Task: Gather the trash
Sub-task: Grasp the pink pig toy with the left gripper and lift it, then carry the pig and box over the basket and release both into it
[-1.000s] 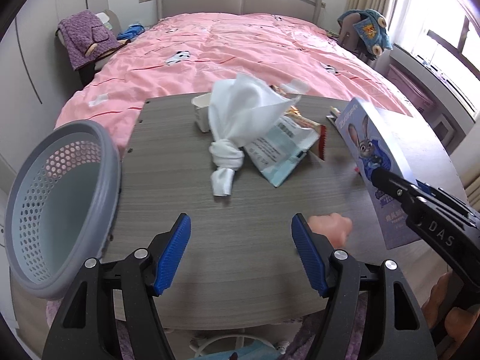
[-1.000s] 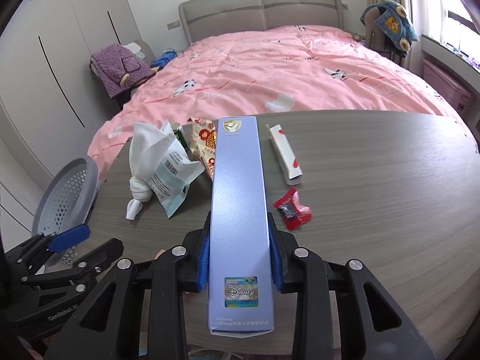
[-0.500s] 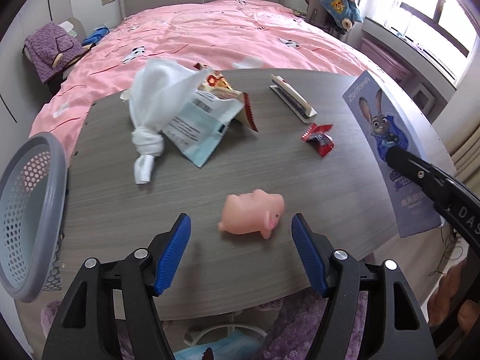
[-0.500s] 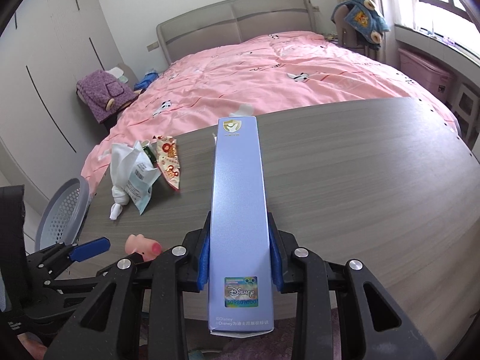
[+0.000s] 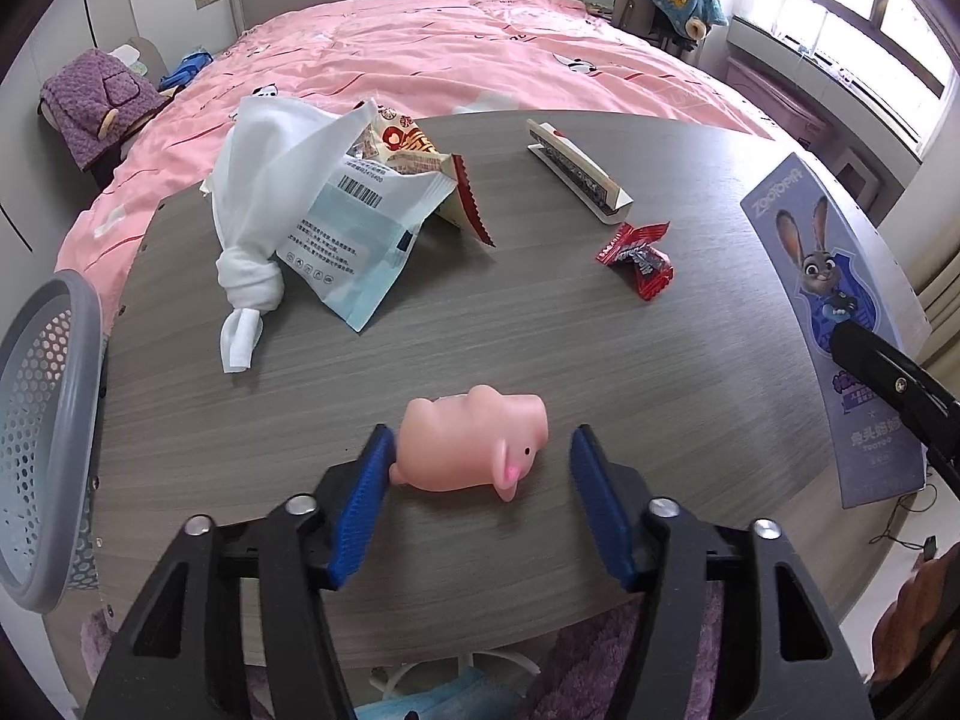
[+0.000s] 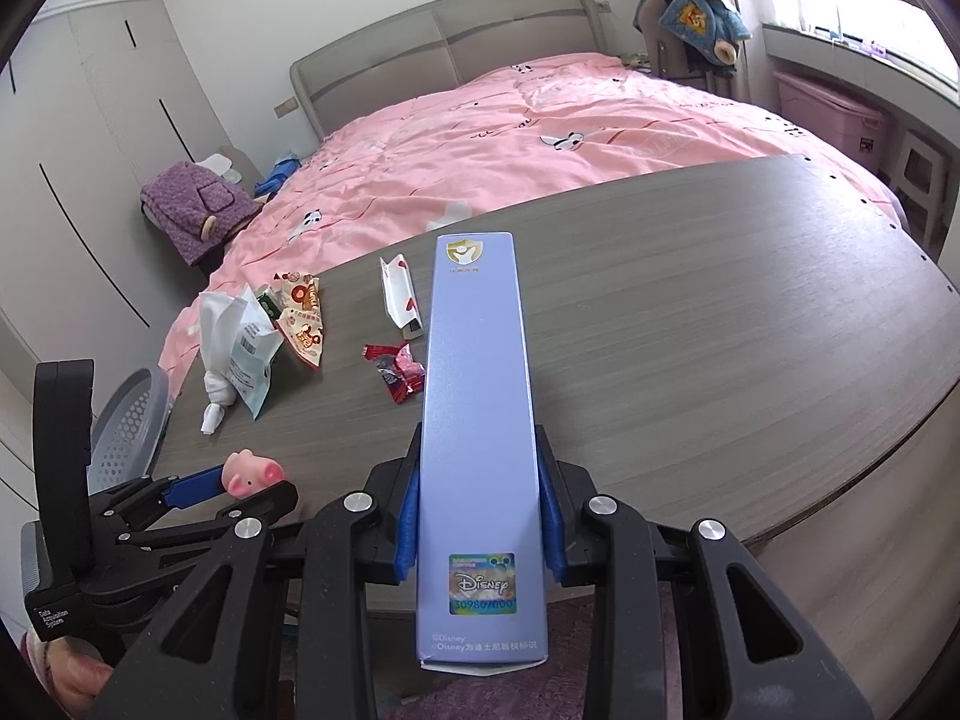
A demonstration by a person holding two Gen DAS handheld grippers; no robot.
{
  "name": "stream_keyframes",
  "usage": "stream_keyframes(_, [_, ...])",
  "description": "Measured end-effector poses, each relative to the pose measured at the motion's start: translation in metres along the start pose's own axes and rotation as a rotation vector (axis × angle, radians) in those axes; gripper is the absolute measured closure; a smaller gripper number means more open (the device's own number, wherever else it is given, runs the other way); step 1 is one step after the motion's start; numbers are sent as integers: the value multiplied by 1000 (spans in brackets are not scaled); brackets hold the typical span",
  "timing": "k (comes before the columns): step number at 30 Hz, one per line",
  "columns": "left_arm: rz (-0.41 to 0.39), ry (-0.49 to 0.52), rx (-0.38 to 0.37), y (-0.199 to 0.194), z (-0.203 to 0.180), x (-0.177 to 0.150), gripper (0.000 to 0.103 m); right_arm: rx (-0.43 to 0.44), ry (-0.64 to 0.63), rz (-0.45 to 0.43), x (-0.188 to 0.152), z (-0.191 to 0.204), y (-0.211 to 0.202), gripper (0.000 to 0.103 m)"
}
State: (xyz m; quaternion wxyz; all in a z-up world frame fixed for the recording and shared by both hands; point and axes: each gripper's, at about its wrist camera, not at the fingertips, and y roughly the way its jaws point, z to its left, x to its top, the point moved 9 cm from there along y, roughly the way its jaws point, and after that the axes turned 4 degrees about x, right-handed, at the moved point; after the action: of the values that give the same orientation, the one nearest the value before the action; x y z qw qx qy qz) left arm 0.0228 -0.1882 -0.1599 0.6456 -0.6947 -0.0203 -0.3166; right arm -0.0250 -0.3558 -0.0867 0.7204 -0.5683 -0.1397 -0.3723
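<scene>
Left hand-held gripper (image 5: pixel 480 468) jaws just closing around pig toy (image 5: pixel 474 449) on table (image 5: pixel 600 360), right pad not touching. Right hand-held gripper (image 6: pixel 478 510) clamped on blue box (image 6: pixel 477 420). Wrappers (image 5: pixel 636 255) mid-table.

The tall blue box (image 6: pixel 477 420) I'm clamping reads "Disney" above "30980" on its sticker, and "ZOOTOPIA" on its broad face. My other tool's (image 6: pixel 198 489) handle says "Data Acquisition System".
</scene>
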Motion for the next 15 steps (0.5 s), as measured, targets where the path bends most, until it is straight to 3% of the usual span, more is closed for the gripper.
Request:
stream_keyframes(7, [-5, -10, -16, -3, 6, -1, 55, 2, -9, 4, 0, 3, 0, 72])
stream_keyframes(15, [-82, -66, 19, -33, 42, 8, 55, 1, -45, -4, 5, 23, -7, 72])
